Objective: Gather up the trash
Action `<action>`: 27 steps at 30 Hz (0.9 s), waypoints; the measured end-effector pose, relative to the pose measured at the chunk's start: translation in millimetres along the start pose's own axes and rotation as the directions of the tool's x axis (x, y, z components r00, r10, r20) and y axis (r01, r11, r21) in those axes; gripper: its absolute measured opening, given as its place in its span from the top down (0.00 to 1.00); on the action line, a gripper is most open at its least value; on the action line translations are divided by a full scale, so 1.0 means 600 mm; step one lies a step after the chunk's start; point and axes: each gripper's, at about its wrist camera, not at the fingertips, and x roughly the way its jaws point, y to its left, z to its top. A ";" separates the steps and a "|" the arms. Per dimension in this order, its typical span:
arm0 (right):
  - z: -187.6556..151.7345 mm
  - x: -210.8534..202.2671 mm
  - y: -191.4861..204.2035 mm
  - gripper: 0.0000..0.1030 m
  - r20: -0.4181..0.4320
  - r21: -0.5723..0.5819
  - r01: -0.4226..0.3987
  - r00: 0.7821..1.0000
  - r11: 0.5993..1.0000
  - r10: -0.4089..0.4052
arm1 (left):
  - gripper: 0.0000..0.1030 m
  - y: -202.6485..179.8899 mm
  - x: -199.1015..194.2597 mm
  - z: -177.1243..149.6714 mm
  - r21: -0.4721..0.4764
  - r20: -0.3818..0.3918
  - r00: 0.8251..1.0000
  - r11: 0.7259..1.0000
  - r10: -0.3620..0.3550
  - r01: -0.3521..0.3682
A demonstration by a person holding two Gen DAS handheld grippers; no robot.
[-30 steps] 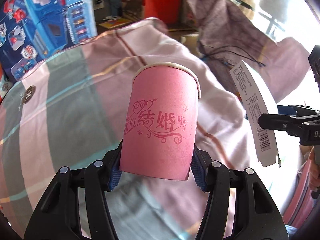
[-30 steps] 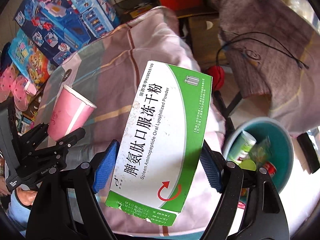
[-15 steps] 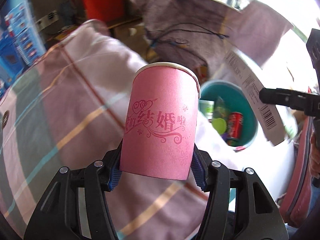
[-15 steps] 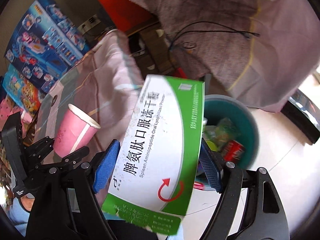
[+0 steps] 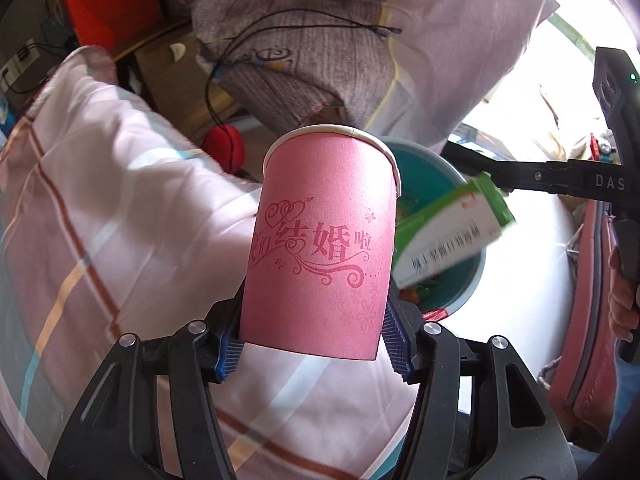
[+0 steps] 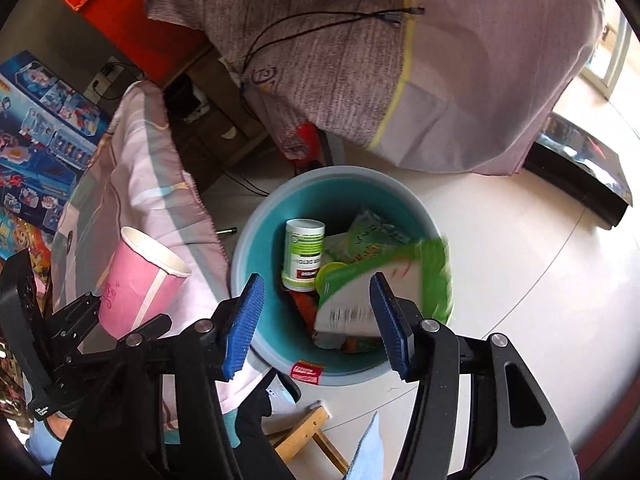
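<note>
Bin (image 6: pixel 240 248) on the floor beside the bed (image 5: pixel 100 200), box (image 6: pixel 384 280) blurred, dropping in from the spread right gripper (image 6: pixel 316 320). Cup (image 5: pixel 324 240) clamped in the left gripper (image 5: pixel 312 344), likely next over the rim.

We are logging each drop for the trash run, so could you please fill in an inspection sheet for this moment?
Surface: pale glossy floor; plaid bedding at left.
Job's things: pink paper cup upright; green medicine box, blurred, in the teal bin, free of the pads.
Clutter: white bottle, snack wrapper and can already in the bin.
Grippers: left gripper clamps the cup; right gripper is open above the bin.
Cables: black cable lies across the grey-purple cloth.
Surroundings: toy boxes, red box, wooden stool corner.
</note>
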 end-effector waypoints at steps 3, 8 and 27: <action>0.012 -0.001 -0.006 0.43 0.001 0.010 0.005 1.000 1.000 -0.005 | 0.43 -0.015 0.018 0.010 0.017 -0.016 1.000 1.000 -0.023 0.024; 0.024 -0.003 -0.001 0.30 0.005 0.008 0.015 1.000 1.000 -0.015 | 0.43 -0.042 0.044 0.022 0.059 -0.044 0.998 0.997 -0.052 0.055; 0.025 0.007 -0.003 0.20 -0.045 0.022 0.045 0.998 0.999 -0.044 | 0.07 -0.048 0.056 0.028 0.015 -0.052 0.997 0.998 -0.064 0.065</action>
